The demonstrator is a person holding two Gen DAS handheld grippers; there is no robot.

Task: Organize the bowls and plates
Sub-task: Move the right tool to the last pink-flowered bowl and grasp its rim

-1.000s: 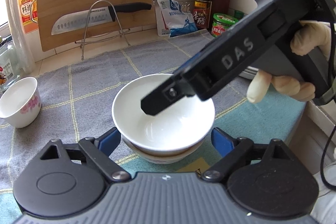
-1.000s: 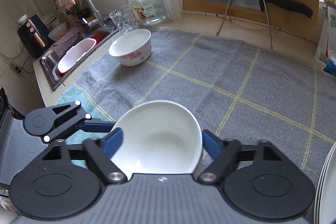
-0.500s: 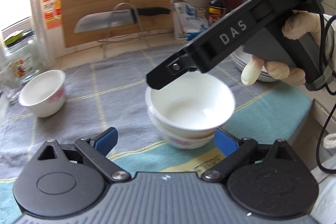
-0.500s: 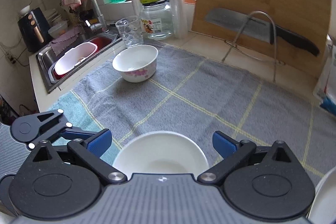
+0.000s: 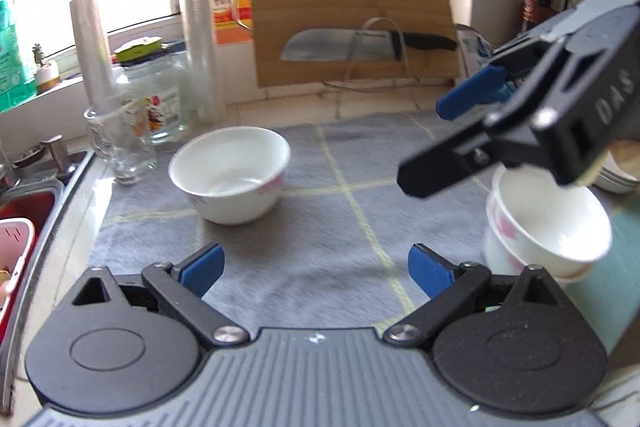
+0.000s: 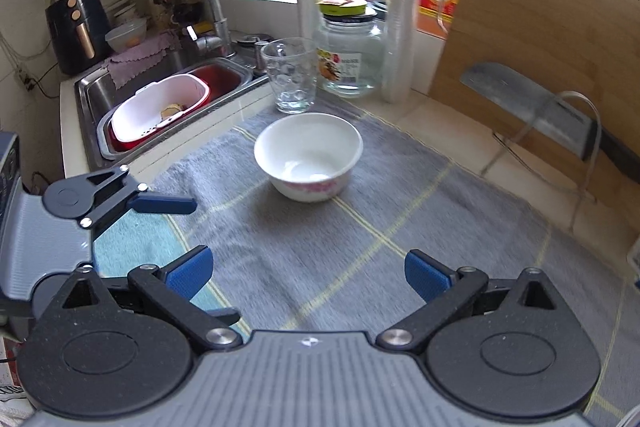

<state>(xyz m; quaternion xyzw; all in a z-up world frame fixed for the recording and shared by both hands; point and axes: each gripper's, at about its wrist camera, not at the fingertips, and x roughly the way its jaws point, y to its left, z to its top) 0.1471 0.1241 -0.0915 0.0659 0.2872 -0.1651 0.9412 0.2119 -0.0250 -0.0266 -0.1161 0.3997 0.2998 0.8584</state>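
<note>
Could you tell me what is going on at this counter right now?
A person is tidying bowls with a handheld gripper in each hand. Two bowls are nested in a stack at the right of the grey cloth. The left gripper and the right gripper are open and hold nothing; their jaws have just been opening. Both face a lone bowl on the cloth near the sink, likely the next one to stack.

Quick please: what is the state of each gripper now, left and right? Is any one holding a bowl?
Left gripper: open, holding nothing.
Right gripper: open, holding nothing.
</note>
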